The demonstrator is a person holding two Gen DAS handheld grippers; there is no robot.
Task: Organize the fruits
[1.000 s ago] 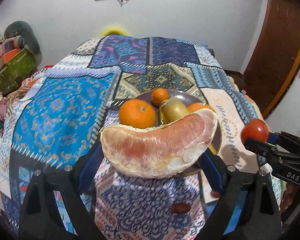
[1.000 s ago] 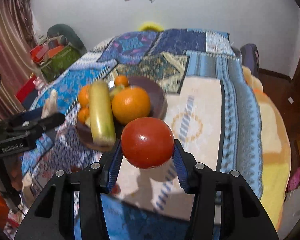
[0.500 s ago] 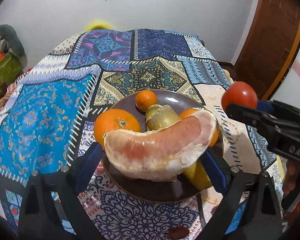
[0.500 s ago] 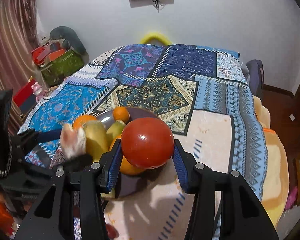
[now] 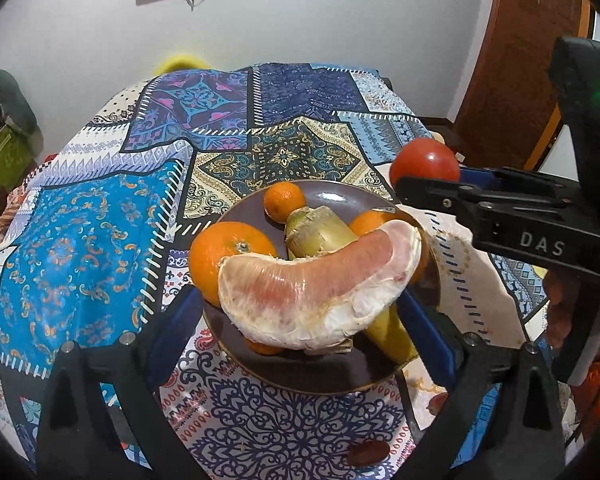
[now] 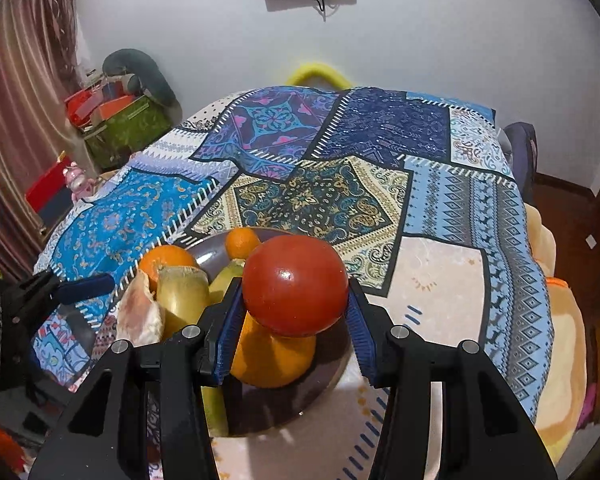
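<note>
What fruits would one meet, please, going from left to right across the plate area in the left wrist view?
Large orange → small orange → pomelo segment → red tomato, held off the plate's right edge in the right gripper.

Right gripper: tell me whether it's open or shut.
Shut on the tomato: the right gripper has both blue pads pressed against its sides, holding it above the plate.
</note>
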